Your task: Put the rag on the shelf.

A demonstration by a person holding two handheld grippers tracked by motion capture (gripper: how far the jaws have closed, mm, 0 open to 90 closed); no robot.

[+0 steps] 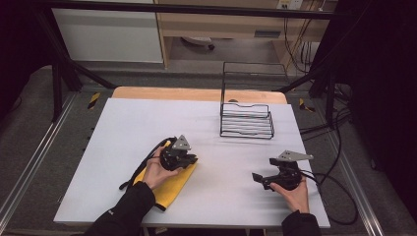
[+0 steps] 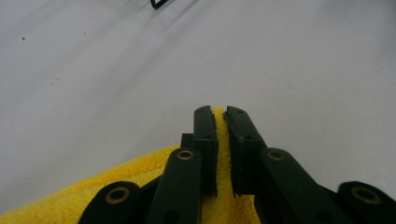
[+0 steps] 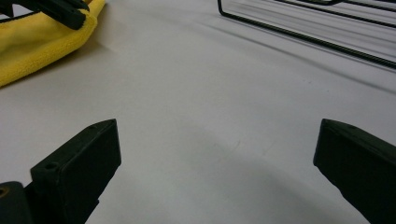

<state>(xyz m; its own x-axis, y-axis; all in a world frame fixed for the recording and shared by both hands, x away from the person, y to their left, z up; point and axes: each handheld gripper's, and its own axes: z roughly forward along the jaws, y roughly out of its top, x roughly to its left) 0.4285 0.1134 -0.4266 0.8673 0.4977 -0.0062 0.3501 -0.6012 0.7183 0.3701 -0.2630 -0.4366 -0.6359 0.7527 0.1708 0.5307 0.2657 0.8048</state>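
Note:
A yellow cloth (image 1: 173,185) lies on the white table (image 1: 123,132) at the front left, partly under a person's left hand. My left gripper (image 1: 191,160) is shut on the cloth's far right corner. In the left gripper view the jaws (image 2: 220,112) stand almost together with a strip of the yellow cloth (image 2: 70,200) pinched between them. My right gripper (image 1: 257,178) rests low over the table at the front right, pointing left. Its jaws (image 3: 217,154) stand wide apart with only bare table between them. The right gripper view also catches the cloth (image 3: 37,42) and the left gripper (image 3: 70,11) at top left.
A black wire basket (image 1: 246,120) with a tall wire back stands at the far right of the table; its lower frame (image 3: 303,32) crosses the right gripper view. Black cables trail off both grippers. A wooden edge (image 1: 196,93) runs behind the table.

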